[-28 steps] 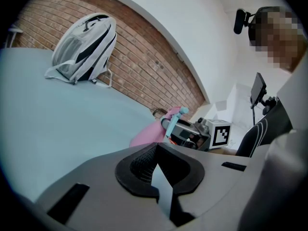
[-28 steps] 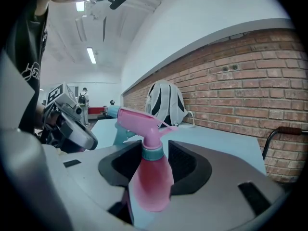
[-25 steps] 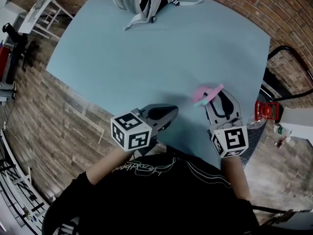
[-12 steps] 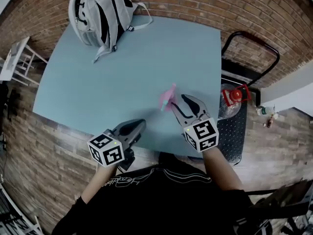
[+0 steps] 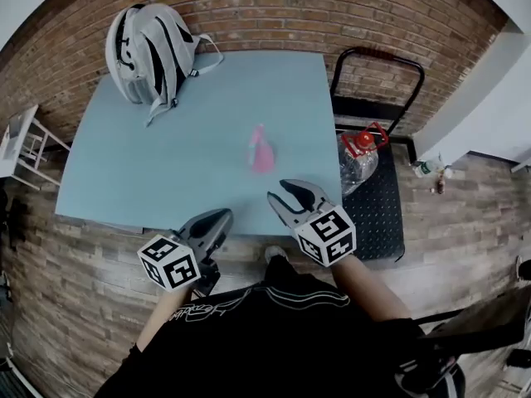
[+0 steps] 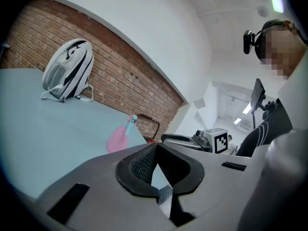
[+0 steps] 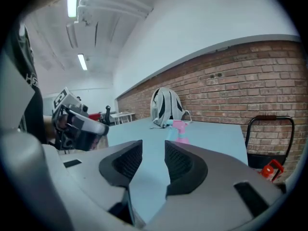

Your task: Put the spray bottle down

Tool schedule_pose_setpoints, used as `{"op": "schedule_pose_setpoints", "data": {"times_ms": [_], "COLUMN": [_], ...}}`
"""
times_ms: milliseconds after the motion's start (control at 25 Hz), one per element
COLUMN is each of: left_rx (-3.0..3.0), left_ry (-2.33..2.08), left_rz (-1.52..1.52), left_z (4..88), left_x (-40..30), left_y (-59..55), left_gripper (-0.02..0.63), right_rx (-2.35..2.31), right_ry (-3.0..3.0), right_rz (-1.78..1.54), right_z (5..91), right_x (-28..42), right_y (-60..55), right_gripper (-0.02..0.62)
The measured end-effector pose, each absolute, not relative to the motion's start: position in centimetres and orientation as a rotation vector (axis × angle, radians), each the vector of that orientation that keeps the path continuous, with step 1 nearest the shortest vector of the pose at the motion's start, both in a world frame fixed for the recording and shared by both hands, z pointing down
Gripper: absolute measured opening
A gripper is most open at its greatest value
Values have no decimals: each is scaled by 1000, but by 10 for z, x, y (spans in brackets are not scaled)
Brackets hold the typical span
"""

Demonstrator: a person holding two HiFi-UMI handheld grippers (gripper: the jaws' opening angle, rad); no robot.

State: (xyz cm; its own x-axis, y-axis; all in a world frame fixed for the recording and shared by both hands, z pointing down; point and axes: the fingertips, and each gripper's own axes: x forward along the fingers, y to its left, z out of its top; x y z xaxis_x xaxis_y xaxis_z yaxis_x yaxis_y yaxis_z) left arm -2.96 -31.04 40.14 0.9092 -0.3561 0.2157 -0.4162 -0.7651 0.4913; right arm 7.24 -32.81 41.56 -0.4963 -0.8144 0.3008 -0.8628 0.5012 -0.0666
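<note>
Red brick wall (image 5: 274, 11) runs behind a pale blue table (image 5: 166, 164), and the floor (image 5: 83, 255) around it is laid in a brick pattern too. To the right of the brick we see a plain white wall (image 5: 498, 98). At the table's far left corner a grey and white backpack (image 5: 149, 52) rests against the brick. Just beside the table's right edge stands a black cart (image 5: 390, 214) carrying a clear jug with a red cap (image 5: 358, 157).

We find the pink spray bottle (image 5: 260, 149) standing on the table's right half, free of both grippers and well apart from the backpack. Our right gripper (image 5: 278, 196) hovers over the table's near edge with its jaws apart and nothing between them; its own view looks straight across the tabletop at the bottle. Our left gripper (image 5: 217, 220) sits at the same edge, further left, its jaws pressed together at the tips and holding nothing.
</note>
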Motion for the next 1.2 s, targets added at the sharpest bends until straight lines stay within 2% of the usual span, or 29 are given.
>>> {"op": "schedule_pose_setpoints", "data": {"times_ms": [120, 200, 280, 600, 1200], "left_rx": [2535, 2547, 2561, 2583, 2582], "left_ry": [-510, -484, -468, -426, -402], "left_rz": [142, 147, 158, 181, 172], "left_z": [396, 391, 388, 387, 392], "left_x": [-29, -28, -30, -47, -65], "left_y": [-281, -263, -247, -203, -174], "left_gripper": [8, 8, 8, 8, 8], "right_rx": [1384, 1347, 1301, 1153, 1219], "right_ry": [-2591, -2626, -2661, -2771, -2739], "right_rz": [352, 387, 427, 508, 526], "right_z": [406, 404, 404, 399, 401], "right_x": [52, 38, 23, -19, -25], "right_y": [-286, -263, -243, -189, -161], "right_gripper": [129, 65, 39, 18, 14]}}
